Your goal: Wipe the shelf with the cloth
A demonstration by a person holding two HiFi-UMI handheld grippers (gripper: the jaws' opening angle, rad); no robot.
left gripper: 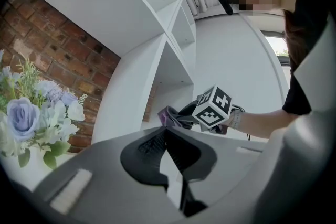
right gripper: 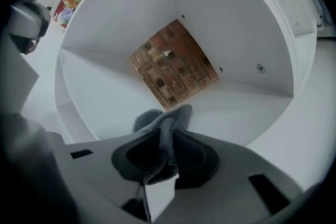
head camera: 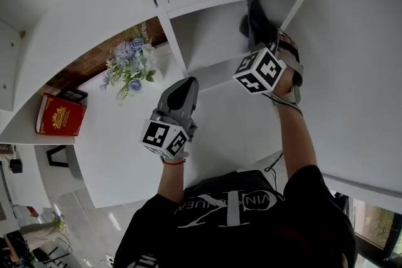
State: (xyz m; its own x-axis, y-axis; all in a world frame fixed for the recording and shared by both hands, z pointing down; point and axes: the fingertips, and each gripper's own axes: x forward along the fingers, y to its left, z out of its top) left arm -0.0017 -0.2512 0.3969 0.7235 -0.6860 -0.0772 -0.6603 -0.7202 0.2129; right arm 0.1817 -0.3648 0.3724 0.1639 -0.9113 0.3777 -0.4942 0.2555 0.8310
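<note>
Since the cloth (head camera: pixel 254 21) is already pinched in the right hand-held gripper (right gripper: pixel 167 139), the only thing that really matters here is which way the bare board runs from it. From the right gripper view the jaws are narrow and clamped on a fold of the grey fabric. The rest bunches forward past the tips toward the brick wall (right gripper: pixel 173 63) showing at the back of the cubby.

From the head view, the cloth sits deep in the compartment at its right-hand end. The shelf (head camera: pixel 210 44) floor stretches away to the left of it, as far as the upright divider (head camera: pixel 174 37). So the long axis of what's left to wipe is side to side, and my guess is a sweep leftward along the board, then back. I can't tell whether the cloth is actually pressing on the board or just above it; no view shows the contact.

Left hand-held gripper (left gripper: pixel 166 130) is outside the cubby, in front of the divider. Its jaws are closed tip to tip with nothing in them. It's well apart from the cloth, over the table (head camera: pixel 125 147) side near the flowers (head camera: pixel 129 66), so the right hand is clearly the one doing the work.
</note>
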